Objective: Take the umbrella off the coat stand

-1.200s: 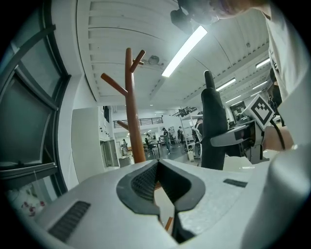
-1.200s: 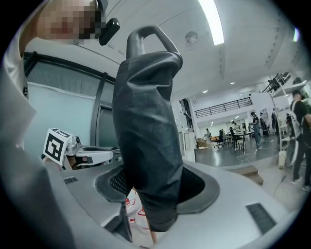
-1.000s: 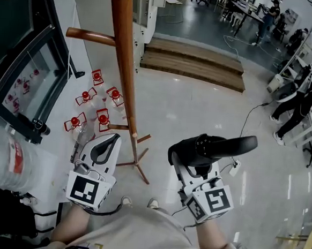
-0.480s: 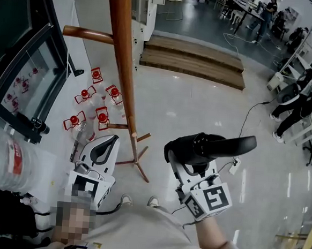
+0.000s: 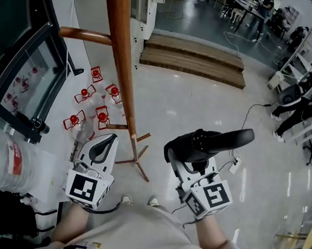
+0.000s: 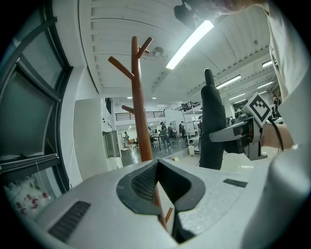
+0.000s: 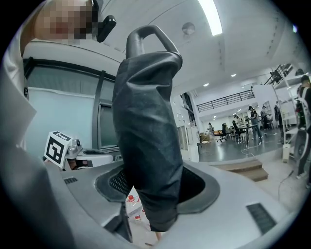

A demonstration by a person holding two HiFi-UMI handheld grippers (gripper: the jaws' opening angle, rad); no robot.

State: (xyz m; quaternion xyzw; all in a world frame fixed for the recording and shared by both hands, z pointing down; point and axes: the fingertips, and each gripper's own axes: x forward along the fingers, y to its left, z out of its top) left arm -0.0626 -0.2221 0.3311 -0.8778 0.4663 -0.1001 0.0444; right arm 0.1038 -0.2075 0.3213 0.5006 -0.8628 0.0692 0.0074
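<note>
The brown wooden coat stand [image 5: 123, 65] rises at the left of the head view, with a bare side peg [image 5: 85, 34]; its feet rest on the floor by my left gripper [image 5: 109, 140]. The black folded umbrella [image 5: 211, 143] is clear of the stand and lies across my right gripper [image 5: 192, 153], which is shut on it. In the right gripper view the umbrella [image 7: 146, 126] stands upright between the pads of the right gripper [image 7: 151, 190], its handle loop [image 7: 148, 35] on top. The left gripper [image 6: 156, 166] is shut and holds nothing; the stand [image 6: 139, 102] is ahead of it.
Several red-capped bottles [image 5: 92, 108] lie on the floor left of the stand. A dark window frame [image 5: 25, 79] lines the left side. A low wooden step [image 5: 193, 57] lies beyond. A person [image 5: 303, 103] stands at the far right, and a cable [image 5: 248, 118] runs over the floor.
</note>
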